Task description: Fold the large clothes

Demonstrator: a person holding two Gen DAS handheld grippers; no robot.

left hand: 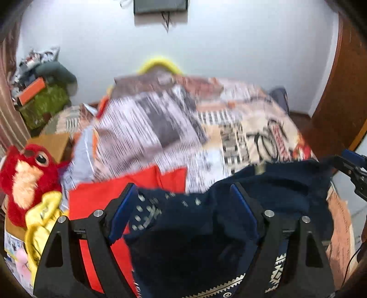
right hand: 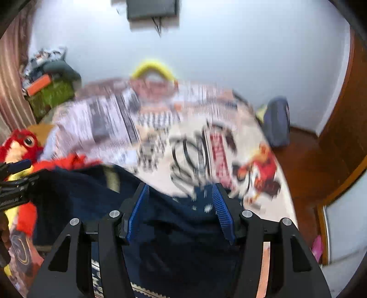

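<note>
A: What is nearest the cameras?

B: The left gripper (left hand: 183,201) has its fingers spread wide, and a navy sweater (left hand: 190,240) with white patterning fills the space between the blue pads. Blur hides whether the pads press on it. The right gripper (right hand: 180,206) is the same: fingers wide, the sweater's (right hand: 174,243) cloth bunched between them, contact not clear.

A: And where does the garment lie?

B: At the near edge of the bed (left hand: 240,137), stretched across from one gripper to the other. In the left view the right gripper's tip shows at the sweater's right end.

A: What sits beside it?

B: A red cloth (left hand: 98,201) lies just left of it, partly under the sweater. At the bed's near left corner a red plush bird (left hand: 27,178) rests on something yellow.

A: Farther off?

B: The printed bedcover (right hand: 206,146) runs to the far edge, where a yellow curved thing (right hand: 152,66) stands against the pale wall (right hand: 229,45). A blue bundle (right hand: 276,121) sits at the far right corner. A dark box (left hand: 160,5) hangs on the wall.
</note>
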